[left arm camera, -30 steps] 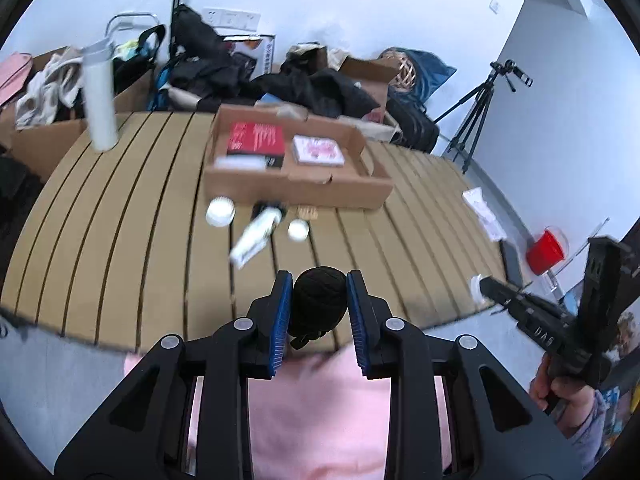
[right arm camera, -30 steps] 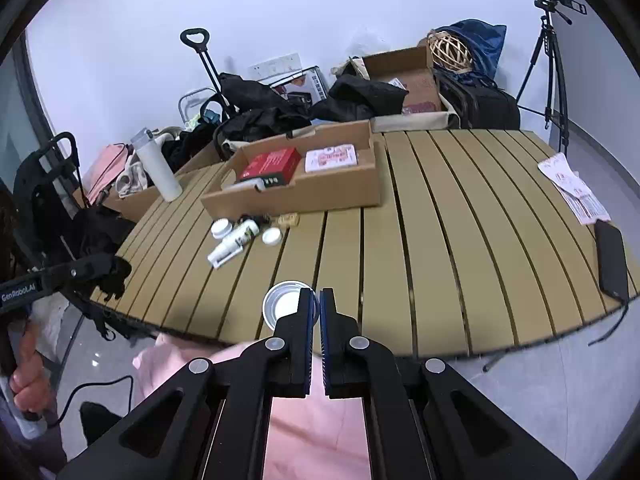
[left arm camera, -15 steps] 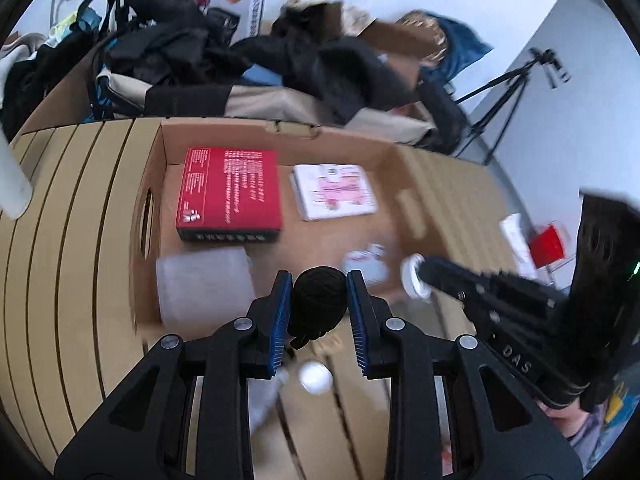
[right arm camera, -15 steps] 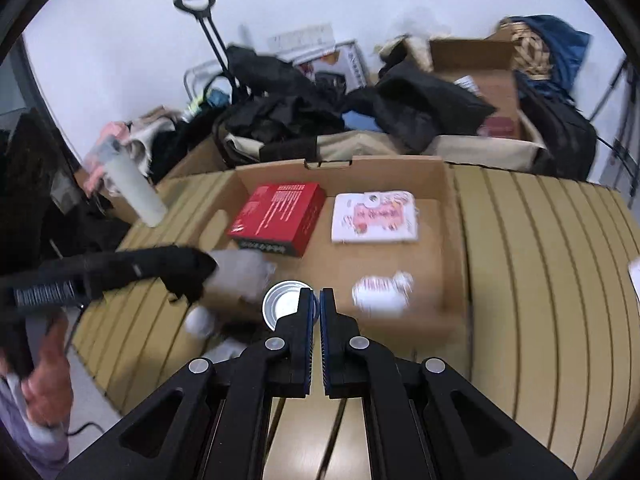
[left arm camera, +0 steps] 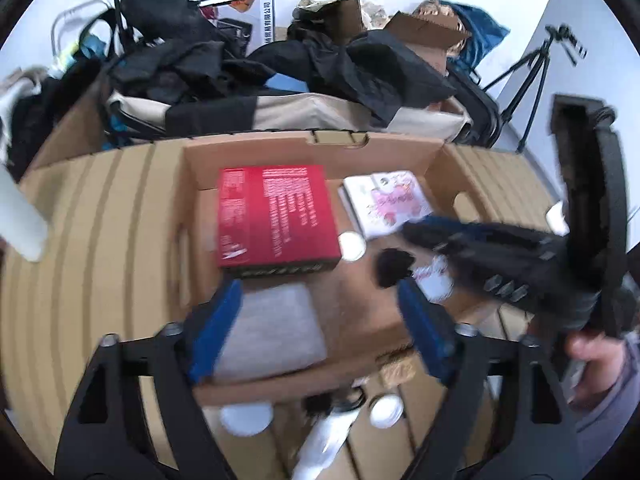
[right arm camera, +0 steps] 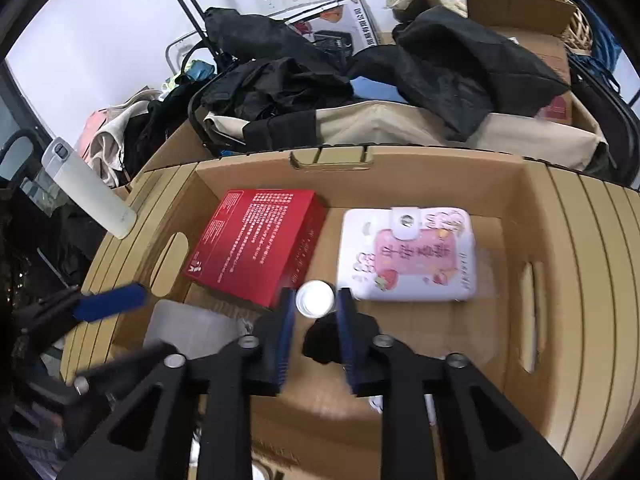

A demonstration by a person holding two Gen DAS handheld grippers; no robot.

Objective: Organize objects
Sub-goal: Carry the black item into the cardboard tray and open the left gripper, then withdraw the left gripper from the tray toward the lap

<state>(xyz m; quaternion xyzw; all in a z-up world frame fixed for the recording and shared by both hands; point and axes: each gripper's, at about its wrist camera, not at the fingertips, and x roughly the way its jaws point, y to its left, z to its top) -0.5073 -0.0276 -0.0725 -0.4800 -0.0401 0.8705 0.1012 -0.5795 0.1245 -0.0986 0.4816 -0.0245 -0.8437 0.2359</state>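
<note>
Both claws over cardboard box: left gripper wide open, empty; right gripper part-open, white cap loose between tips; black ball at 1 o'clock from left.

I see both views bright w/ even, soft daylight; white wall upper frame nearly blown out. Shadows faint. Heavy fisheye bend + black vignette at corners. Left wrist view smeared by motion blur, esp. lower half & the other gripper at right. Right wrist view sharper at center, blurry lower left.
</note>
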